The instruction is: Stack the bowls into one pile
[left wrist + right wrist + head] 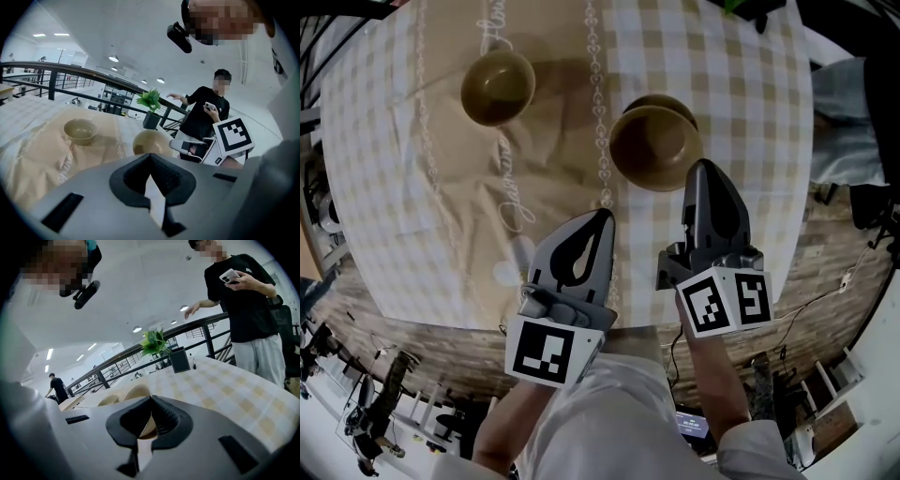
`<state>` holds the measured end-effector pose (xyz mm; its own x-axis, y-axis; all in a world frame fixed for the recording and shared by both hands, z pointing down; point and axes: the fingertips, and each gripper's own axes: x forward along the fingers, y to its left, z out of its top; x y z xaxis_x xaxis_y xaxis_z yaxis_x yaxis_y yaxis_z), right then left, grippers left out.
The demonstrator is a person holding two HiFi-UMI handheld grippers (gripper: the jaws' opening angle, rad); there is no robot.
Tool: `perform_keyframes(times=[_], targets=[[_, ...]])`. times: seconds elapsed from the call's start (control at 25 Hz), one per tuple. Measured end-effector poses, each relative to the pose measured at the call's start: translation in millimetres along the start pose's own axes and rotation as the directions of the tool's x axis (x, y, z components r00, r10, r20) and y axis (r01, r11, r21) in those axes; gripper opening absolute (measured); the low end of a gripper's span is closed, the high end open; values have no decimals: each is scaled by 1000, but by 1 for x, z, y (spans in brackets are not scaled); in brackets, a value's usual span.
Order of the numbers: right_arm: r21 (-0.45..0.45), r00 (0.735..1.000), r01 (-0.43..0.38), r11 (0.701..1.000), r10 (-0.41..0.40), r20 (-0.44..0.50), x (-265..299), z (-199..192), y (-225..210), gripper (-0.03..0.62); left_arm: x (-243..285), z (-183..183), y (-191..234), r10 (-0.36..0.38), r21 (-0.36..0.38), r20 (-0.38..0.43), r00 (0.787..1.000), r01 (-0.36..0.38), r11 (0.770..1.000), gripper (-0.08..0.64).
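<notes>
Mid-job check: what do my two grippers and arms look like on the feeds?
Both are grey moulded two-jaw tools tapering to a point, with dark ribbed pads inside. The left gripper carries a black marker cube patterned in white; the right gripper, darker grey, carries a white marker cube patterned in black. Forearms are bare, with a pale sleeve at the right elbow.

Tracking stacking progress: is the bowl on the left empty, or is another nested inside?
Empty. The head view looks straight into the left bowl: bare interior, upright on the tablecloth.
</notes>
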<state>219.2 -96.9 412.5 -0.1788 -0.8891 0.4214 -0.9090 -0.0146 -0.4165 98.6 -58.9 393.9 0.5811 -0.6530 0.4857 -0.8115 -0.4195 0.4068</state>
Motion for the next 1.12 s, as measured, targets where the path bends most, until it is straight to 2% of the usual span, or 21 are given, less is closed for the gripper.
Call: perform_keyframes(times=[0.24,0.48,0.72,1.12], targets=[[4,999,37,999,-37,1,9,-11,-15,35,7,-9,-1,1,1,-16,1000,-1,1000,18],[-90,995,97,991,-97,2,11,-17,-20,37,7,-18,-5,-7,0,-28,1000,7,1000,18],[-126,995,103,987,-101,21,5,-12,-15,37,2,-18,-8,-12,5,-24,1000,12,1000,18],[-170,998,56,984,-54,16,-16,-10,13,37,-21,-8,-12,-13,17,8,1000,12,1000,18]])
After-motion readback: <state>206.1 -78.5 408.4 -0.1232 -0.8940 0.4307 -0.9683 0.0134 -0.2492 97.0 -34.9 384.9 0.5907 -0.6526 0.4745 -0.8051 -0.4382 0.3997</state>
